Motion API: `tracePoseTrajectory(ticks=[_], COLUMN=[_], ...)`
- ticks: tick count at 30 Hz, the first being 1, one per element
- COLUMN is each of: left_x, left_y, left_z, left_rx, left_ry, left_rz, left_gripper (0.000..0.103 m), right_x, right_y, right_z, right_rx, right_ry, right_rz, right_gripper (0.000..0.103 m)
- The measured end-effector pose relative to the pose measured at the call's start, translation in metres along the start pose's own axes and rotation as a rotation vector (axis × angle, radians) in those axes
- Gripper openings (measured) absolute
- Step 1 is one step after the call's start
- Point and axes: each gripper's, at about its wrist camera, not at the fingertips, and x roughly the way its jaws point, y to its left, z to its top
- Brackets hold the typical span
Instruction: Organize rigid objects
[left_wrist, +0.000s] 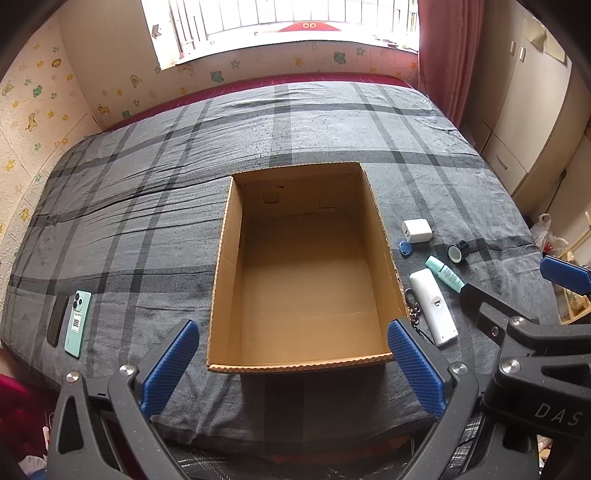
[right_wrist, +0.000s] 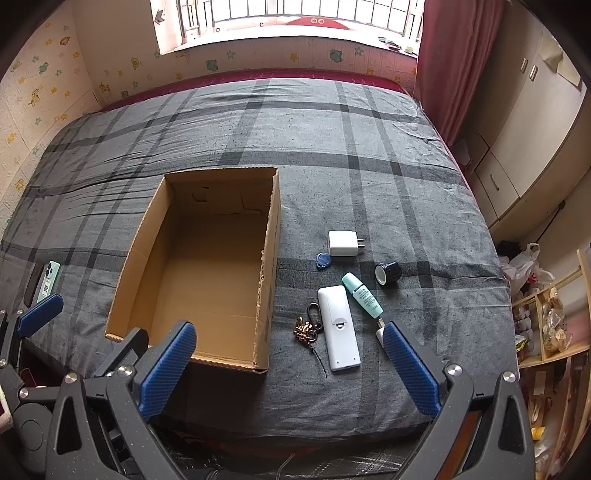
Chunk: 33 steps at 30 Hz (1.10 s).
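Over on the left wrist view, the left gripper (left_wrist: 293, 363) hangs above the near rim of the empty cardboard box (left_wrist: 221, 266), jaws spread wide, gripping nothing, while two phones (left_wrist: 70, 323) lie well off to its left. Switching to the right wrist view, the right gripper (right_wrist: 288, 363) hovers released and empty too, looking down on the white remote (right_wrist: 338, 326), the keyring (right_wrist: 308, 328), the mint tube (right_wrist: 362, 295), the charger (right_wrist: 343, 243), the blue tag (right_wrist: 323, 260) and the dark cap (right_wrist: 388, 273), all beside the box. Sorting looks not yet begun; next up, probably a descent onto the remote.
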Motion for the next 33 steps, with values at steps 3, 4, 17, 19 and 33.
tracePoseTrajectory(ticks=[3, 4, 17, 19, 33], left_x=[0.0008, 0.0009, 0.0015, 0.0013, 0.0019], left_y=[0.0002, 0.0, -0.0026, -0.0023, -0.0009], left_z=[-0.001, -0.001, -0.0017, -0.0015, 0.0007], left_rx=[0.0, 0.0, 0.006, 0.003, 0.007], left_ry=[0.003, 0.003, 0.0, 0.0, -0.008], left_rz=[-0.001, -0.001, 0.0, -0.002, 0.008], left_gripper=[0.103, 0.103, 0.103, 0.103, 0.103], right_x=[0.0018, 0.002, 0.0024, 0.0022, 0.0015], right_y=[0.0003, 0.0004, -0.0009, -0.0016, -0.0012], right_z=[-0.0002, -0.0005, -0.0008, -0.0008, 0.0013], right_rx=[0.002, 0.001, 0.003, 0.005, 0.007], right_ry=[0.005, 0.005, 0.003, 0.005, -0.001], right_rz=[0.002, 0.001, 0.0, 0.002, 0.005], right_gripper=[0.103, 0.103, 0.103, 0.103, 0.103])
